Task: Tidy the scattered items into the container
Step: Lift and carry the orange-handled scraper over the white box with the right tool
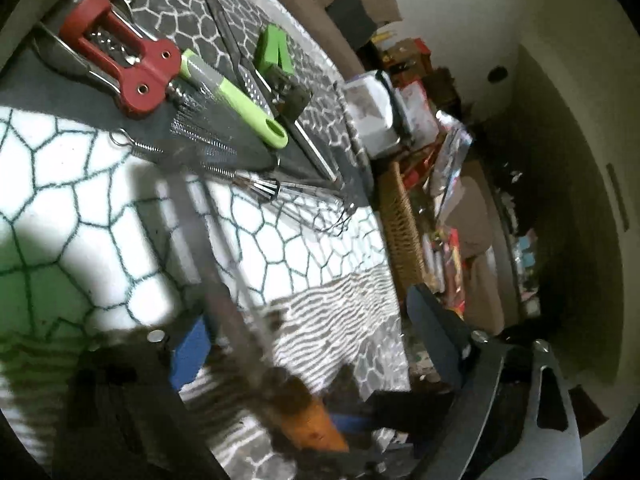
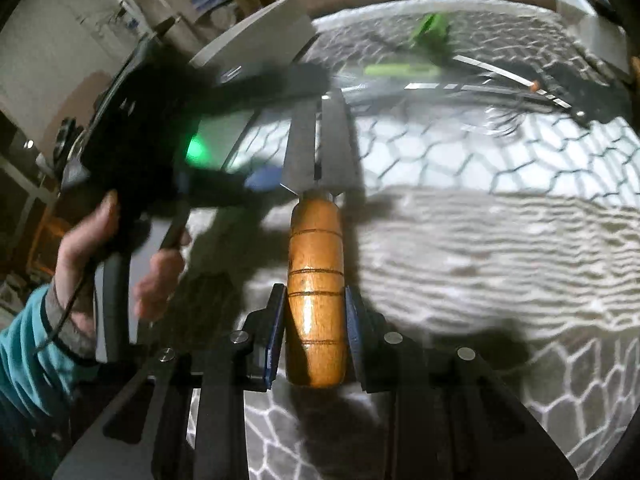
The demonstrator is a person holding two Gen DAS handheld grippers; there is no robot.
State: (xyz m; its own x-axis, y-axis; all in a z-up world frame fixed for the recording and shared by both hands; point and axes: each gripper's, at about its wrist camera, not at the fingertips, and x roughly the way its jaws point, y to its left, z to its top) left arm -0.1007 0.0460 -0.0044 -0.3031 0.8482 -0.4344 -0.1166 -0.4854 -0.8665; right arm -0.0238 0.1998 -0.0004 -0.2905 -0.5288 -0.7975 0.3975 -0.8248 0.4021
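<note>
Already in the grey tray [image 1: 52, 80]: red corkscrew [image 1: 120, 56], green-handled peeler [image 1: 236, 100], whisk [image 1: 296, 196].

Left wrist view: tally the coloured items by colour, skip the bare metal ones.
Red: 1, corkscrew
Green: 2, green-handled utensil, green block
Wood: 1, wooden-handled utensil
Total: 4

White bedspread with a dark green honeycomb line pattern [image 1: 100, 184], covering the work surface. Beside its edge, a woven wicker basket [image 1: 400, 232]. Behind it, a clutter of red and white cardboard boxes [image 1: 416, 100]. Rear: cream-coloured wall [image 1: 460, 4]. In the right wrist view, a flat white board [image 2: 256, 36], tilted.
</note>
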